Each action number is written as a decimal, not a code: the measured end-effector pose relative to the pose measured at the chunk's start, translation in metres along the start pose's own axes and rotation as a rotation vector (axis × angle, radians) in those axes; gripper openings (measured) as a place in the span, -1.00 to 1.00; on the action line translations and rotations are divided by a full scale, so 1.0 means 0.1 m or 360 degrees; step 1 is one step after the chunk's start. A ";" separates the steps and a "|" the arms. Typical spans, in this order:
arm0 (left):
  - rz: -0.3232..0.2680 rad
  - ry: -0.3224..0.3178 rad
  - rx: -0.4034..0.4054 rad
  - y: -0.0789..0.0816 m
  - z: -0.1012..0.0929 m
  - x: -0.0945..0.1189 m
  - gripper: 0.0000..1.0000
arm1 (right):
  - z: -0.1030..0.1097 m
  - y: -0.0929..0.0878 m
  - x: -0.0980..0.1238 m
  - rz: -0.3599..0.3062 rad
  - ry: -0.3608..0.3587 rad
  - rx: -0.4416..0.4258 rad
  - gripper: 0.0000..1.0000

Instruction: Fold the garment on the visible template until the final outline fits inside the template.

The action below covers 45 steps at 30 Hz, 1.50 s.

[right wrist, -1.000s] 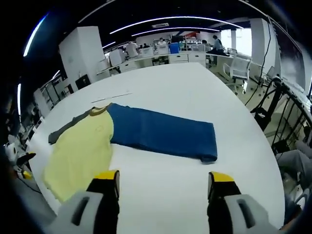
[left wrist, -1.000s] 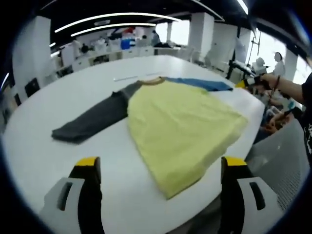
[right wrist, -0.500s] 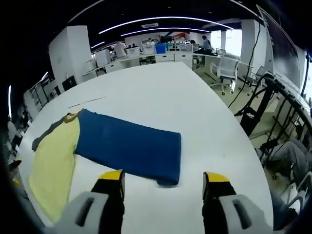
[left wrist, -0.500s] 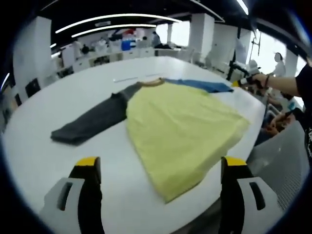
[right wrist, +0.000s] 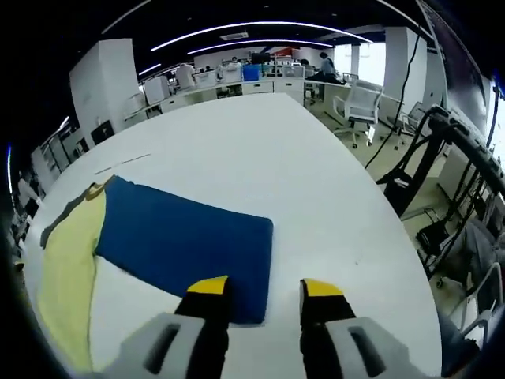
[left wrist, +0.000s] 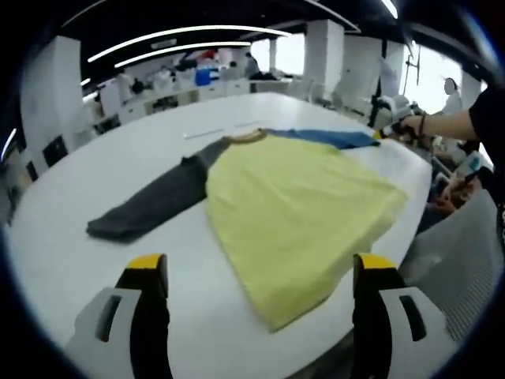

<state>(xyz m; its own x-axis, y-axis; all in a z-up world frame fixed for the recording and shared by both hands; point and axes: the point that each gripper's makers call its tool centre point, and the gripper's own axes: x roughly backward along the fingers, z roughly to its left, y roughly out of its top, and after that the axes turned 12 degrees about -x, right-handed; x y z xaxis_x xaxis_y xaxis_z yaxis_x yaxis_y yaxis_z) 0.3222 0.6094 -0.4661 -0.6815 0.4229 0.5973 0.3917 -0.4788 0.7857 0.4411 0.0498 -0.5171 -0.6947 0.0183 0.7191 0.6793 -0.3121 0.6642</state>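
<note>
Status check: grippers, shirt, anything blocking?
Left gripper open, clear of shirt. Right gripper narrowed at blue sleeve cuff, grip unconfirmed. Nothing blocking.

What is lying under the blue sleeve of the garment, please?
The blue sleeve lies flat on the white table, which shows all around it. No template outline is visible; anything beneath the cloth is covered. The right gripper is at its cuff.

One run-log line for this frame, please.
stage: reaching | right claw: jaws narrowed at blue sleeve cuff | left claw: open above table | shirt: flat, unfolded
</note>
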 end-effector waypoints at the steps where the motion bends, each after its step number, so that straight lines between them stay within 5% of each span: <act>1: -0.0001 0.0001 -0.0002 0.00 0.00 0.00 0.85 | 0.00 -0.01 -0.02 0.0010 0.0001 -0.0005 -0.47; 16: -0.0019 -0.0035 -0.0022 0.05 -0.05 -0.01 0.93 | 0.07 0.01 -0.11 0.0034 0.0036 0.0006 -0.83; 18: -0.0019 -0.0036 -0.0030 0.05 -0.05 0.00 0.94 | 0.07 0.01 -0.10 0.0035 0.0025 0.0005 -1.00; 26: -0.0001 -0.0032 -0.0018 0.05 -0.02 0.02 0.98 | 0.15 0.04 -0.01 0.0091 0.0017 -0.0024 -1.00; 45: -0.0018 -0.0096 0.0011 0.18 -0.05 0.10 0.98 | 0.75 0.33 0.27 0.0075 0.0166 0.0057 -1.00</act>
<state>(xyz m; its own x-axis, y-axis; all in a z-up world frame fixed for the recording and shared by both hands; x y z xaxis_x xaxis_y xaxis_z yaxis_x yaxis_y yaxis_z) 0.3194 0.6006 -0.4472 -0.6472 0.4740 0.5970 0.3888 -0.4684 0.7934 0.4626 0.1110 -0.4602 -0.6813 -0.0953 0.7258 0.7186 -0.2764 0.6382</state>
